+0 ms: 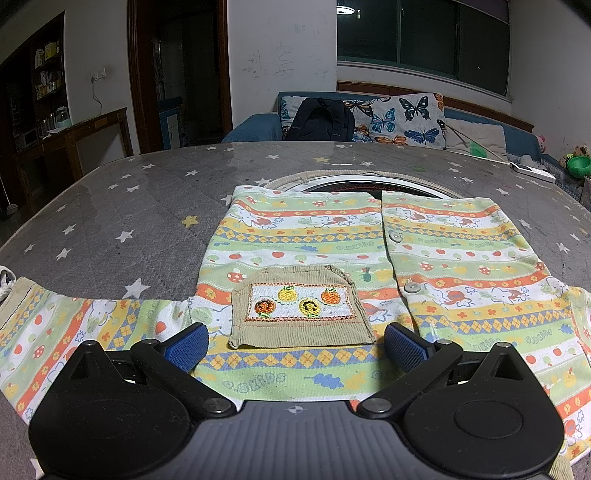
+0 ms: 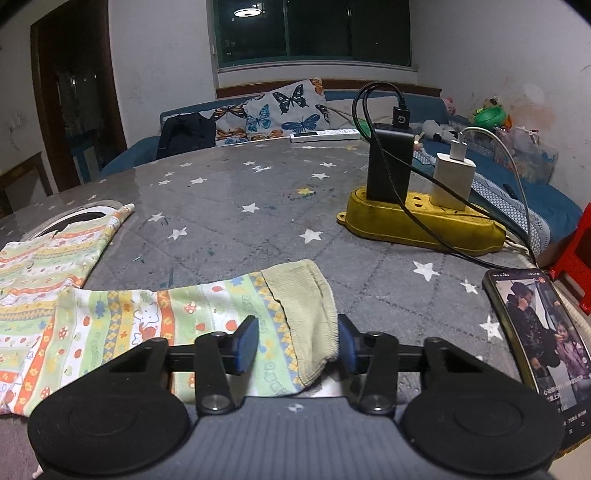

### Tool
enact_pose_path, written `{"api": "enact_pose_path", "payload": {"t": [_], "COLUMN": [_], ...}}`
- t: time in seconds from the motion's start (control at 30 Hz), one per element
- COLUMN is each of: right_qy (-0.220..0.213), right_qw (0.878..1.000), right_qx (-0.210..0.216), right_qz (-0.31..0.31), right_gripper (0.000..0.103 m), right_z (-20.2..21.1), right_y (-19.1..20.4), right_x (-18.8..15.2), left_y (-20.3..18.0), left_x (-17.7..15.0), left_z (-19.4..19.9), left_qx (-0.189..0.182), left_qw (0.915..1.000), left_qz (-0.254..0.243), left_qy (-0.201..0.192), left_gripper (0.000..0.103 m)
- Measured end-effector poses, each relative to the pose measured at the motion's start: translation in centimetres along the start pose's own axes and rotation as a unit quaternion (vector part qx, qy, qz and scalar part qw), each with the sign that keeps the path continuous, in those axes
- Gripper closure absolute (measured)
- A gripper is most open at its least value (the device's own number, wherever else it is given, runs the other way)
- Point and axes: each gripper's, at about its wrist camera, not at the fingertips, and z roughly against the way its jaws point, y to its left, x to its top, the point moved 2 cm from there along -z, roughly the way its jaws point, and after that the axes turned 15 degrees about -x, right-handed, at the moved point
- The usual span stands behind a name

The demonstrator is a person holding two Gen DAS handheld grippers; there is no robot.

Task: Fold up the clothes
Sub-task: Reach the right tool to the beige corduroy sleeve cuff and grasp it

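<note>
1. On the star-print table [image 1: 122,206], the left wrist view shows the striped child's top [image 1: 369,240] lying flat; the left gripper [image 1: 293,345] hovers spread wide over its khaki pocket [image 1: 299,306].
2. In the right wrist view, the right gripper [image 2: 297,343] brackets the sleeve cuff [image 2: 306,314], its pads part open, near a yellow power strip [image 2: 417,221] and phone [image 2: 543,332].

Dim indoor light from a ceiling lamp [image 1: 345,10] mirrored in the window; sharp focus, fisheye-bent edges.
</note>
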Motion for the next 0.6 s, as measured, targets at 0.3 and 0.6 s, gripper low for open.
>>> {"api": "enact_pose_path", "payload": {"t": [0.3, 0.6], "right_qy": [0.004, -0.003], "right_qw": [1.000, 0.998], "right_qx": [-0.003, 0.057], "right_qz": [-0.012, -0.027], "right_gripper": [0.060, 0.092], "right_z": [0.6, 1.9], "right_y": [-0.9, -0.3], "right_x": [-0.2, 0.5], "left_y": [0.0, 0.0], "left_x": [0.0, 0.0], "left_z": [0.0, 0.0], "left_qx": [0.000, 0.000], "left_qw": [1.0000, 1.0000], "left_qz": [0.000, 0.000], "left_qy": [0.000, 0.000], "left_gripper": [0.000, 0.000]}}
